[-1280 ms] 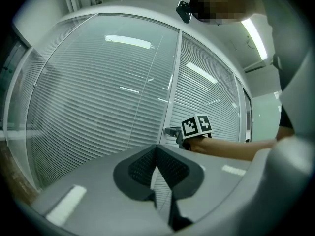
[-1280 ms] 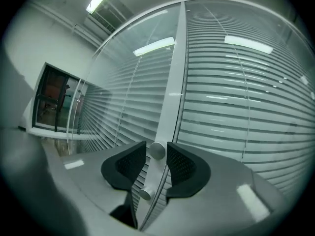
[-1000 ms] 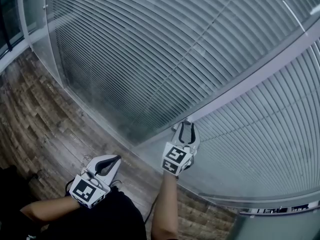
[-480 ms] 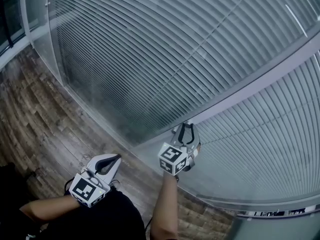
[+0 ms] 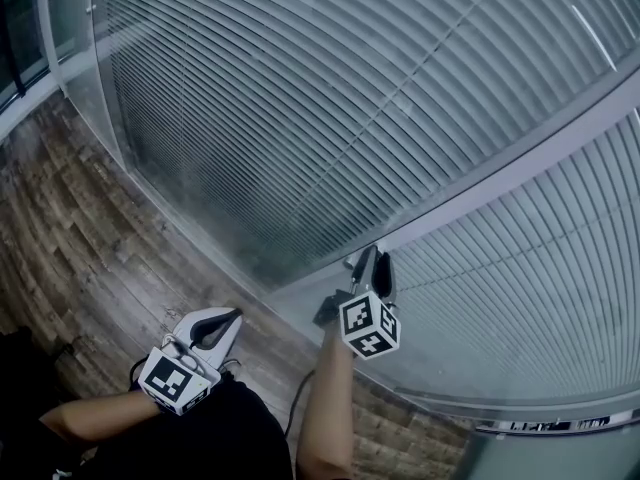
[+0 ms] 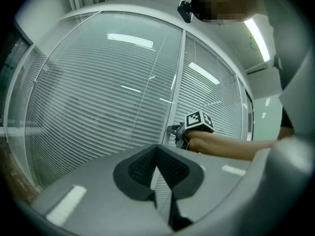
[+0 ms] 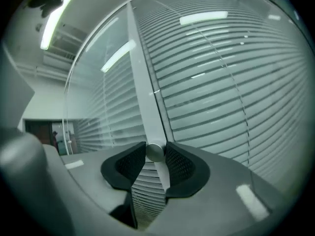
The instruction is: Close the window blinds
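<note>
Two grippers | right gripper clamps round knob on window frame | left gripper closed, empty | step: likely knob turn | next: roll wrist until blinds shut

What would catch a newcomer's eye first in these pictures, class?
The slatted window blinds fill most of the head view. At the pale frame post, the right gripper clamps a small round knob. The left gripper hangs shut and empty above the wood floor.

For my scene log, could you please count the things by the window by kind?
Blind panels: 2
Round knob: 1
Tools, left tool and right tool: 2
Total: 5
</note>
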{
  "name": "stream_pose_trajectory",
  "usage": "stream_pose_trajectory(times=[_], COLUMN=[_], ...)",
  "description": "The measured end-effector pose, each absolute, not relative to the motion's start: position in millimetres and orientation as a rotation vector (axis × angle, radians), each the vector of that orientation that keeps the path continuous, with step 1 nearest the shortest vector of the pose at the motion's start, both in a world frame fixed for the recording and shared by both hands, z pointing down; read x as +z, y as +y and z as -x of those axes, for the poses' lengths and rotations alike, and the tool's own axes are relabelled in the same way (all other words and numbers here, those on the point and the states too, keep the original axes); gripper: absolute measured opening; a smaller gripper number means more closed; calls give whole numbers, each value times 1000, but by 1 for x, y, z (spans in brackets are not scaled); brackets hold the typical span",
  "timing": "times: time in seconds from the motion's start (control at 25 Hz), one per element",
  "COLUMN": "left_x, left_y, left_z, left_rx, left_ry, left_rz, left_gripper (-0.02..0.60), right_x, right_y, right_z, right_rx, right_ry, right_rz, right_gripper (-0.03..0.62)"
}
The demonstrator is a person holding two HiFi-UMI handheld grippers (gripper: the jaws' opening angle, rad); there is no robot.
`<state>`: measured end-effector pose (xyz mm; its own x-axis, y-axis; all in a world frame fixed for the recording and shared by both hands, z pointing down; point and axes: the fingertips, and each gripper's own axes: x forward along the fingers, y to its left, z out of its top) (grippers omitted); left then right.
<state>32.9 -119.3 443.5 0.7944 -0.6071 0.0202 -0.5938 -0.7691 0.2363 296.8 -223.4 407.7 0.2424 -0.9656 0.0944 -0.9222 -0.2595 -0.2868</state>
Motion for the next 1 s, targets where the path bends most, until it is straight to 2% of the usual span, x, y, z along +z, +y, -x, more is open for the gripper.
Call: stream_pose_trajectory(times=[0.36,0.44,0.6,0.64,0.68,0.88,1.0], left_x=[443,444,444,444,443,435,434], left_y=[-122,-121,-119,-119,-120,-118,-113], left_z=[-35,-35,-29,-27,-27,-32,-24], left_rx=[-84,-80,-89,-90,-91,-116,-132], left_ry=[-911,-901,-888,-890,-890,-818,-762], left_rz=[-2755,-2759,-2751,-2744,-2738,-2746,-2739], left_gripper=[2,2,2,2,2,2,1], right_x=[410,409,406,407,408,399,393], right_y=[-226,-222,-203,-197,-190,-148,-122], right_z=[-297,-296,-280,-275,-273,-263,-238], right_rx=[-453,-454,-322,-287,-254,-125,-117], right_ry=[1783,1782,1863,1892,1916,1981,1989], right_rz=[2223,2223,2325,2359,2394,2521,2511], right_gripper=[138,159,157,149,110,2,2])
